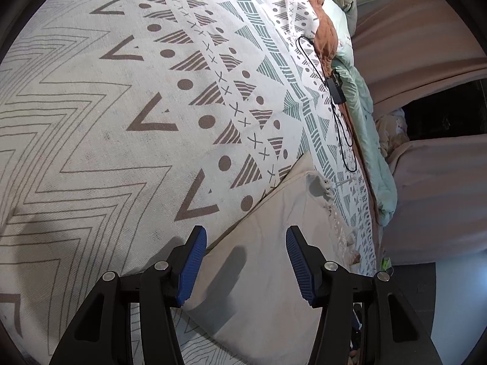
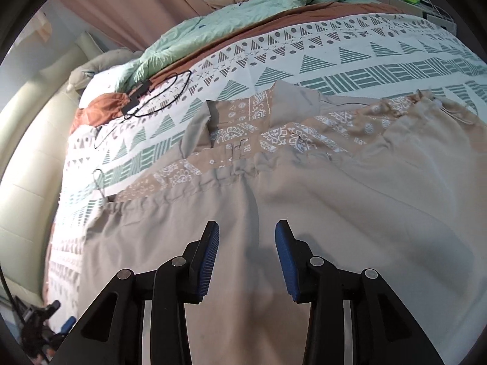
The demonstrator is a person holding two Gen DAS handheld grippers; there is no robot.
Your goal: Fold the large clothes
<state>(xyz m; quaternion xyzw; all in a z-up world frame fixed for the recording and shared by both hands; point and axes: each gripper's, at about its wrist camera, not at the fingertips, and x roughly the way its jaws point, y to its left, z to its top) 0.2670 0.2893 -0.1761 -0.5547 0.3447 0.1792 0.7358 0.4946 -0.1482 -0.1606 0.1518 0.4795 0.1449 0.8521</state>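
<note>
Lying spread across a bed covered by a patterned bedspread (image 2: 350,60), the beige garment (image 2: 334,200) is flat, its printed inner lining (image 2: 243,133) showing where the upper part is turned open. The right gripper (image 2: 247,228) hangs over the plain beige cloth with its blue pads apart and nothing between them, so it is released. The left gripper (image 1: 246,234) hovers over a folded edge of the same garment (image 1: 274,243), where it meets the bedspread (image 1: 106,106); its pads also stand apart, released, with only cloth below them and none pinched. A black cable with a small box (image 2: 143,97) lies on the bedspread beyond the garment, near a pale green quilt (image 2: 243,12) and a rust-brown cloth (image 2: 103,103) bunched along the far side. A cream padded headboard (image 2: 27,140) borders the bed.
</note>
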